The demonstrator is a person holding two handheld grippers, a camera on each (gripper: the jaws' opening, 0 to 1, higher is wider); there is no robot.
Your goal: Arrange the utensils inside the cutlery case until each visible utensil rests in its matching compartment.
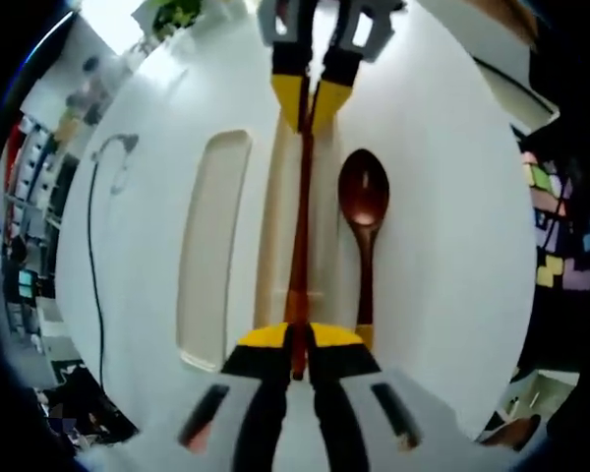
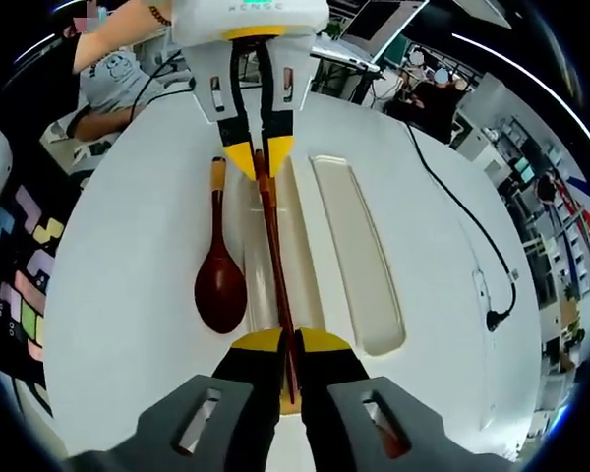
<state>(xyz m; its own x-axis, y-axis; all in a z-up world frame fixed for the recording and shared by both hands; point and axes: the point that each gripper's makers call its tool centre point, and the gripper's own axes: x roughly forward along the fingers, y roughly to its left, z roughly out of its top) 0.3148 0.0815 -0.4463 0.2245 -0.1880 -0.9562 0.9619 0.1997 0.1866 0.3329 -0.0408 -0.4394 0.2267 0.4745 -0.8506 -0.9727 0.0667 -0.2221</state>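
Two grippers hold one thing together here. The big white table (image 1: 452, 246) carries the pale cutlery case (image 1: 216, 246), which has long slots side by side. The chopsticks (image 1: 300, 226) hang just over the middle slot, lined up with it. The left gripper (image 1: 297, 339) has its jaws pinched tight on one end of the chopsticks. The right gripper (image 2: 287, 344) has its jaws pinched tight on the other end. The dark red spoon (image 1: 364, 211) lies flat just beside the chopsticks, bowl toward the right gripper and handle toward the left gripper. I cannot tell if it is in a slot or on the table.

To do this step well, I think both grippers should go down at the same speed, so the chopsticks stay flat. Keep them straight along the slot, not crooked. Let go only when they touch the bottom.

The chopsticks run long from one gripper to the other, the same way as the slots.
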